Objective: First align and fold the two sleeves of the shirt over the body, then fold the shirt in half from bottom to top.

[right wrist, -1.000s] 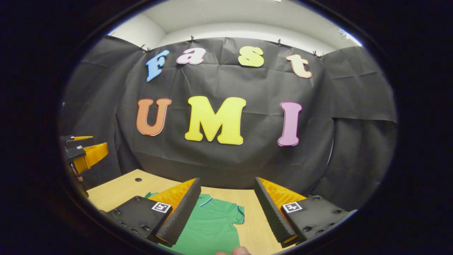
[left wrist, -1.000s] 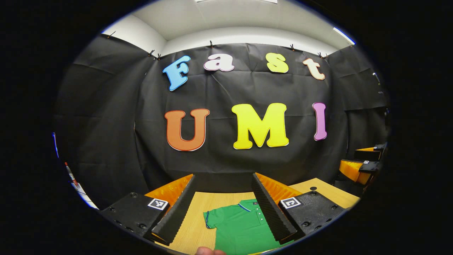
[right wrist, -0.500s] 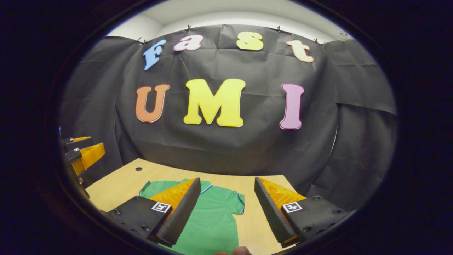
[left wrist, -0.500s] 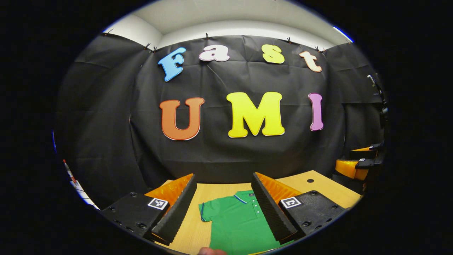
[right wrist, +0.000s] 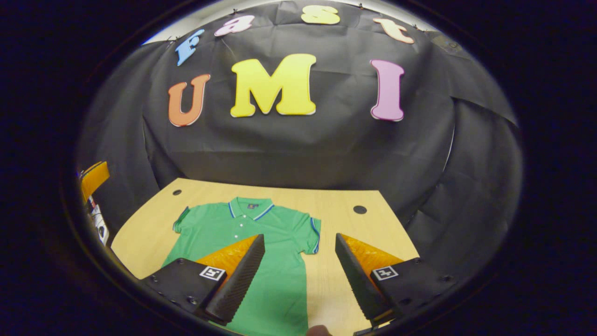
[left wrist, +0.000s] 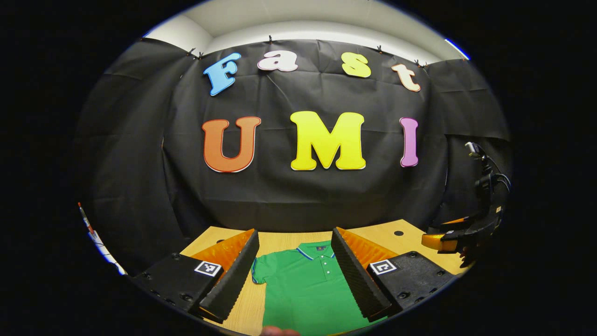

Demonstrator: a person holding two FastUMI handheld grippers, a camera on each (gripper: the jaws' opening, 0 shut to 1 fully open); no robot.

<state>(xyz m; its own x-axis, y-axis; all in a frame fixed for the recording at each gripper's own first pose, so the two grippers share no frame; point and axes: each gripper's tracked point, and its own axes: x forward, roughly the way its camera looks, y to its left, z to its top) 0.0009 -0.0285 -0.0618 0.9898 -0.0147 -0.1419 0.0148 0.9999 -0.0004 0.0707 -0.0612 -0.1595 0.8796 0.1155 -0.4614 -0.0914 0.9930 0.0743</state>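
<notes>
Both grippers hang above the table (right wrist: 373, 196) with nothing held — the left gripper (left wrist: 295, 261) and the right gripper (right wrist: 299, 266) each with fingers spread wide. Between them the green polo shirt (right wrist: 261, 228) lies flat, collar toward the black wall, sleeves (right wrist: 312, 235) still out to the sides. Spread fingers look readied for a first pinch at the sleeve ends — my guess.

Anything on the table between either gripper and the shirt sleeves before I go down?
Nothing visible. The green shirt lies flat on bare table; both sleeves are spread and uncovered, with the right gripper and left gripper open above it.
</notes>
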